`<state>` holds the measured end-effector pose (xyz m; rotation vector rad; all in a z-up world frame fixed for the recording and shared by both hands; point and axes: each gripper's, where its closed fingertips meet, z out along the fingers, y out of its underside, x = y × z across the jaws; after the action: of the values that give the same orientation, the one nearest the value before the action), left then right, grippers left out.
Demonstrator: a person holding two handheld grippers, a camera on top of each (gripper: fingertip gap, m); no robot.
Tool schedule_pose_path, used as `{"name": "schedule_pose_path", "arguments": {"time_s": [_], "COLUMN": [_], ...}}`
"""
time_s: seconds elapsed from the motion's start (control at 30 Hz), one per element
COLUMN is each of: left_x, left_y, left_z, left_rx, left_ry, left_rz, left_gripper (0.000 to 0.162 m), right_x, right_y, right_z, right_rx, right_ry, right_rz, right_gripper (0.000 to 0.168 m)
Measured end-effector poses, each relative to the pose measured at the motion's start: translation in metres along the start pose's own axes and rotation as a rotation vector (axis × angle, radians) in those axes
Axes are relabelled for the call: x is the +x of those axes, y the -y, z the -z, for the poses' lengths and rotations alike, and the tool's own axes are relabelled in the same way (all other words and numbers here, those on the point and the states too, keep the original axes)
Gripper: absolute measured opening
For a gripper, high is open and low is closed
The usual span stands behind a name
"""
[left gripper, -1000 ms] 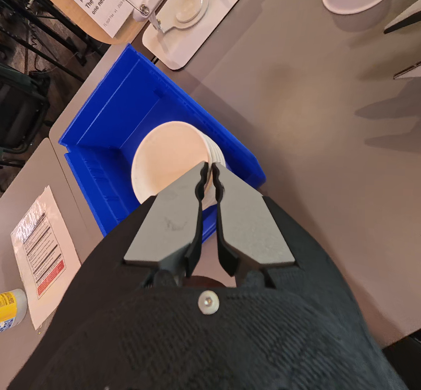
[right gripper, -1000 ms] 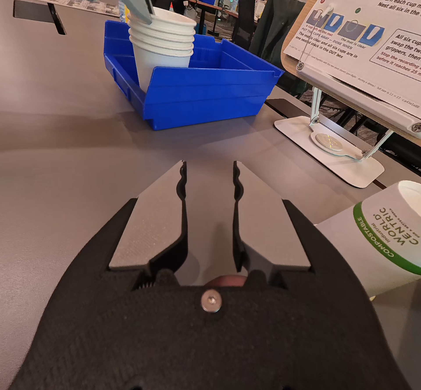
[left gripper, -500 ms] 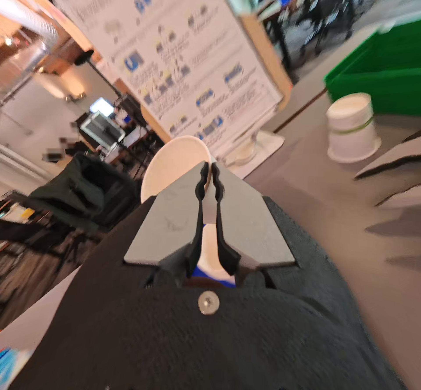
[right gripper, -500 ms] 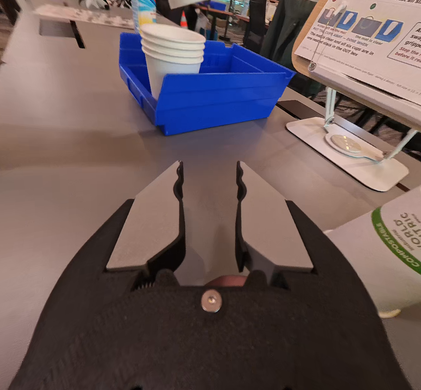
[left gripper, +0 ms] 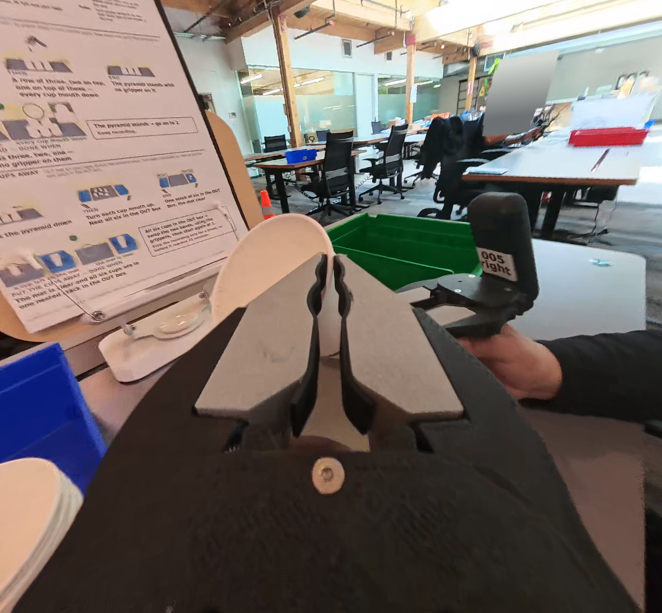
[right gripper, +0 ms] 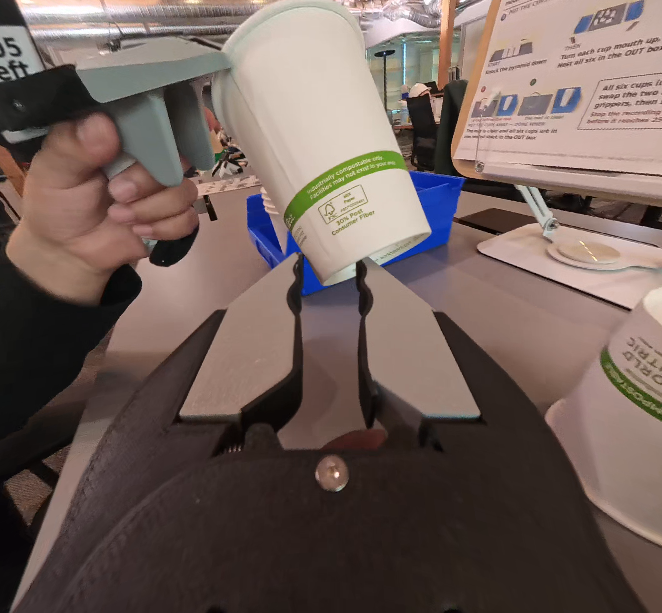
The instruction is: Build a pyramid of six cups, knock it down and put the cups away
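Observation:
My left gripper (left gripper: 329, 266) is shut on the rim of a white paper cup (left gripper: 267, 266) with a green band and holds it in the air, mouth up and tilted. In the right wrist view this cup (right gripper: 315, 130) hangs from the left gripper (right gripper: 218, 61), with its base between the tips of my right gripper (right gripper: 327, 268), which is open and empty. A nested stack of cups (left gripper: 28, 524) stands in the blue bin (left gripper: 39, 402); in the right wrist view the bin (right gripper: 433, 208) lies behind the held cup. Another cup (right gripper: 616, 427) stands mouth down at the right.
A green bin (left gripper: 401, 248) sits on the far side of the grey table (right gripper: 200, 294). An instruction board on a white stand (left gripper: 143, 345) rises behind the table; the stand's base (right gripper: 573, 266) lies on the right. A hand (left gripper: 512, 363) holds the right gripper. There is about 10 cm between the tips of the two grippers.
My left gripper has lifted one cup off the stack in the blue bin and carried it over to the right gripper's tips. The right gripper has stayed open.

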<state>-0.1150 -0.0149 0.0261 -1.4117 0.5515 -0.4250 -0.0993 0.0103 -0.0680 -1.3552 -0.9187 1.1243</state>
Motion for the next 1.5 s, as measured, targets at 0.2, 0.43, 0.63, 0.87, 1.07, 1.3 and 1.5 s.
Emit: {"name": "schedule_pose_path", "arguments": {"time_s": [0.2, 0.43, 0.63, 0.87, 1.07, 1.3, 1.5], "left_x": [-0.034, -0.057, -0.068, -0.06, -0.042, -0.042, -0.042], "left_y": [-0.027, -0.085, -0.146, -0.181, -0.191, -0.191, -0.194], "left_z": [-0.004, -0.024, -0.035, -0.045, -0.056, -0.057, -0.059], "left_rx": [0.0, -0.147, -0.319, -0.482, -0.495, -0.497, -0.512], "left_ry": [0.096, 0.123, 0.132, 0.173, 0.115, 0.126, 0.119], "left_rz": [0.069, 0.145, 0.167, -0.018, 0.011, -0.01, 0.0], "left_gripper": [0.002, 0.004, 0.001, 0.0, 0.014, 0.017, 0.02], "right_x": [0.023, 0.053, 0.051, 0.056, 0.069, 0.08, 0.074], "right_y": [0.004, 0.005, -0.003, -0.005, -0.017, -0.016, -0.021], "right_z": [0.011, 0.024, 0.021, 0.021, 0.018, 0.012, 0.004], "right_rx": [-0.037, -0.128, -0.193, -0.271, -0.381, -0.342, -0.304], "right_ry": [-0.123, -0.276, -0.257, -0.371, -0.438, -0.504, -0.415], "right_rz": [0.107, 0.247, 0.305, 0.51, 0.602, 0.595, 0.45], "right_gripper": [0.021, 0.01, 0.002, 0.002, 0.002, 0.004, 0.028]}}
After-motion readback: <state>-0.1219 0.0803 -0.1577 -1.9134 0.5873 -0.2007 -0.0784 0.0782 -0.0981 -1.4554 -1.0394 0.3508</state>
